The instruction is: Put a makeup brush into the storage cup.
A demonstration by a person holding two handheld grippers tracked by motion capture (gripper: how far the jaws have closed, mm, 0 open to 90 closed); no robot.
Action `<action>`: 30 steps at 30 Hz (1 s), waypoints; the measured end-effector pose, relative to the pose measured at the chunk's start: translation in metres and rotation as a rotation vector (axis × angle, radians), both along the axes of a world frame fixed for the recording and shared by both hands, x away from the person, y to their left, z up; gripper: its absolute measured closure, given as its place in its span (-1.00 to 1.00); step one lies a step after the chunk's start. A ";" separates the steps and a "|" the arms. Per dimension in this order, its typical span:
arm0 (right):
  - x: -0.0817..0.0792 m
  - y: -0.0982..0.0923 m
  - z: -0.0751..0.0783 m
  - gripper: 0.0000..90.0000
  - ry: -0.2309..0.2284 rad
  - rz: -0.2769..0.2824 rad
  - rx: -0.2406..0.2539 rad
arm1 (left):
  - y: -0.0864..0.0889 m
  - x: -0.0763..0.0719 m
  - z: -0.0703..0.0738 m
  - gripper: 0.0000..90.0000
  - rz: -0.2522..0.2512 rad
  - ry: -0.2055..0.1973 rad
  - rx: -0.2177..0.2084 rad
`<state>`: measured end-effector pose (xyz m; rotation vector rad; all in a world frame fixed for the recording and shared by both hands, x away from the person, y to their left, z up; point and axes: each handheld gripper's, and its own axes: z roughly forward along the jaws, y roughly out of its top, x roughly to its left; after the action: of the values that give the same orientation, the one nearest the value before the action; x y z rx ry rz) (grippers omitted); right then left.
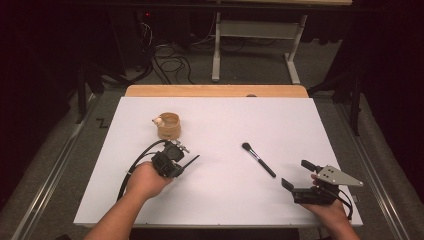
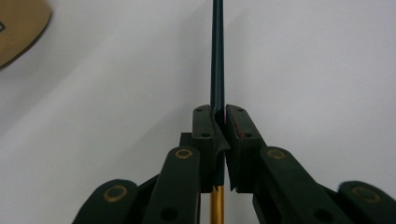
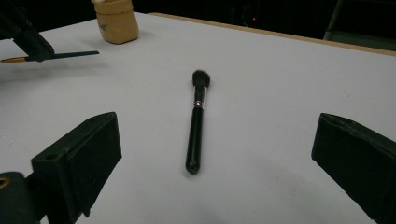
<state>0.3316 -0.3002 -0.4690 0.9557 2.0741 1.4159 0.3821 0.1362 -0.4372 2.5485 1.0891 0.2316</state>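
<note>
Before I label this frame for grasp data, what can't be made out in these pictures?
- Thin brush in the left tool: left gripper view cuts off its far end at the top edge, and the jaws cover the part between dark handle and gold section.
- Its bristle end: high view, hidden by the tool.
- Wooden cup: contents too small in the high view; cut off by the top edge in the right gripper view.

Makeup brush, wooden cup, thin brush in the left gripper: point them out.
makeup brush [image 3: 195, 135], right gripper view, black handle.
wooden cup [image 1: 169, 129], high view, side wall.
thin brush [image 2: 217, 56], left gripper view, dark shaft.
</note>
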 end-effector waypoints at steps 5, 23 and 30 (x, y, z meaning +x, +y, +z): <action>0.000 0.001 -0.001 -0.94 -0.002 0.003 -0.002 | -0.009 -0.006 0.005 0.85 -0.041 -0.002 0.009; -0.007 0.025 0.000 -0.85 -0.036 0.067 -0.073 | -0.049 -0.024 0.024 0.85 -0.171 -0.014 0.033; -0.008 0.033 -0.001 -0.78 -0.035 0.082 -0.090 | -0.066 -0.026 0.034 0.85 -0.218 -0.012 0.062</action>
<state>0.3240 -0.2672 -0.4701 0.8137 2.1537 1.3567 0.3565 0.0697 -0.4031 2.6909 0.8026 0.2260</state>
